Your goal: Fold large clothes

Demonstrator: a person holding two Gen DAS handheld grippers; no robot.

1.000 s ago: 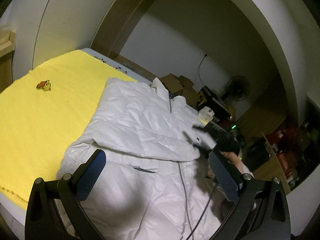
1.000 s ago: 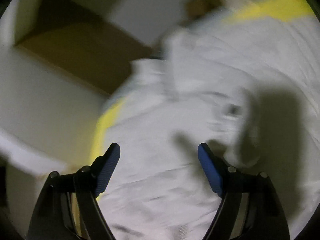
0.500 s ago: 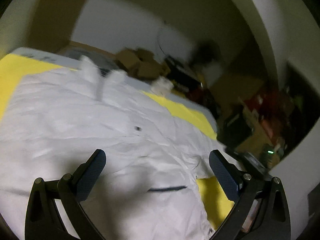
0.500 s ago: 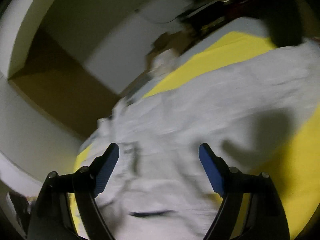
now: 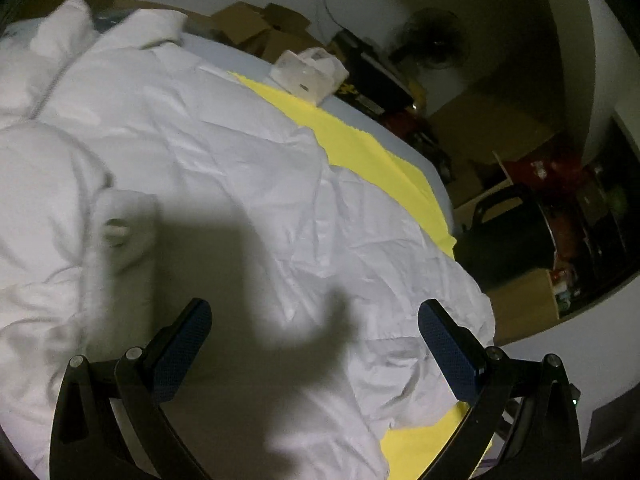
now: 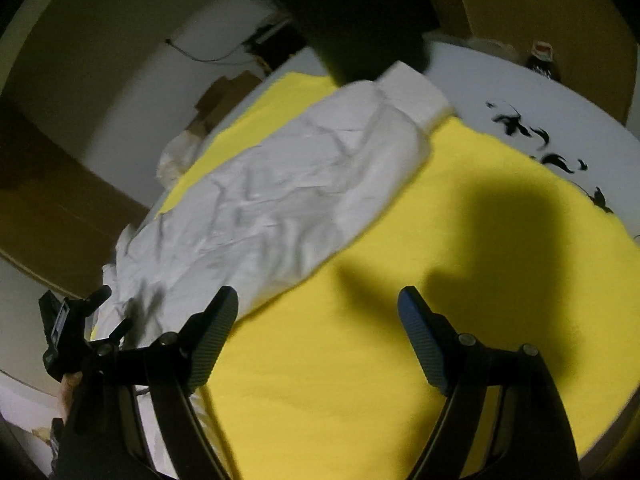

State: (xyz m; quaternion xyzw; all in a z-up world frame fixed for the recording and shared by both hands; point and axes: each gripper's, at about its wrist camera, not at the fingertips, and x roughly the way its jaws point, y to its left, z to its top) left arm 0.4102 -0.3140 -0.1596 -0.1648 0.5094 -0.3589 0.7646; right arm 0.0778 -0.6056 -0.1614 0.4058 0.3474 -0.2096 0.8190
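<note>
A white puffy jacket [image 5: 224,184] lies spread on a yellow blanket [image 5: 360,140]. Its collar and zipper are at the upper left of the left wrist view, one sleeve folded over the body at left. My left gripper [image 5: 314,344] is open and empty just above the jacket's body. In the right wrist view a sleeve [image 6: 304,184] stretches out over the yellow blanket [image 6: 400,340], cuff at the far end. My right gripper [image 6: 318,332] is open and empty over the blanket beside the sleeve. The left gripper [image 6: 80,328] shows at the left edge there.
The bed's edge runs along the right of the left wrist view, with a white plastic bag [image 5: 308,70], cardboard boxes [image 5: 256,32], a fan [image 5: 432,36] and a black chair [image 5: 504,236] beyond. A white sheet with black marks [image 6: 540,136] lies past the blanket.
Both grippers swung across the bed. The left moved from the jacket's hem side to over its body near the right edge. The right moved off the jacket to over the blanket beside the sleeve.
</note>
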